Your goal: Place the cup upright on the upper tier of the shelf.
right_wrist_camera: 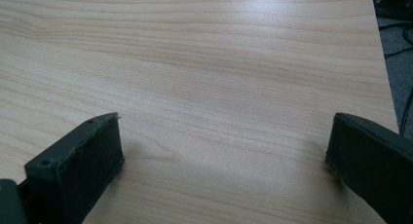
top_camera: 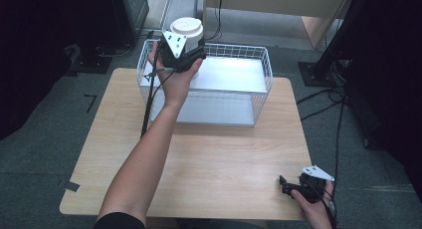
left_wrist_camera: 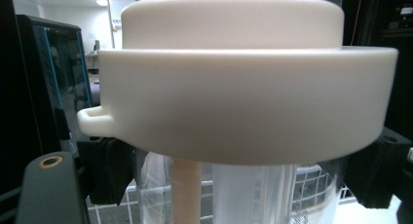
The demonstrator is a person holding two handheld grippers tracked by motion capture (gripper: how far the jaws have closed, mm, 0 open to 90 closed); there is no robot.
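Note:
A clear container with a wide white lid (top_camera: 186, 29) is held up over the back left corner of a white wire basket (top_camera: 263, 64). My left gripper (top_camera: 188, 49) is shut on its clear body just under the lid. In the left gripper view the lid (left_wrist_camera: 243, 87) looms close, with a black jaw on each side of the clear body (left_wrist_camera: 253, 195). My right gripper (top_camera: 284, 185) rests low over the wooden table (top_camera: 214, 154) near its front right corner. It stands open, and bare wood lies between its fingers (right_wrist_camera: 78, 160).
The basket stands at the table's back middle, with a white flat panel (top_camera: 229, 74) inside it. Cables (top_camera: 323, 97) run over the grey floor at the right. A dark cabinet (top_camera: 127, 10) and a wooden unit (top_camera: 278, 2) stand behind the table.

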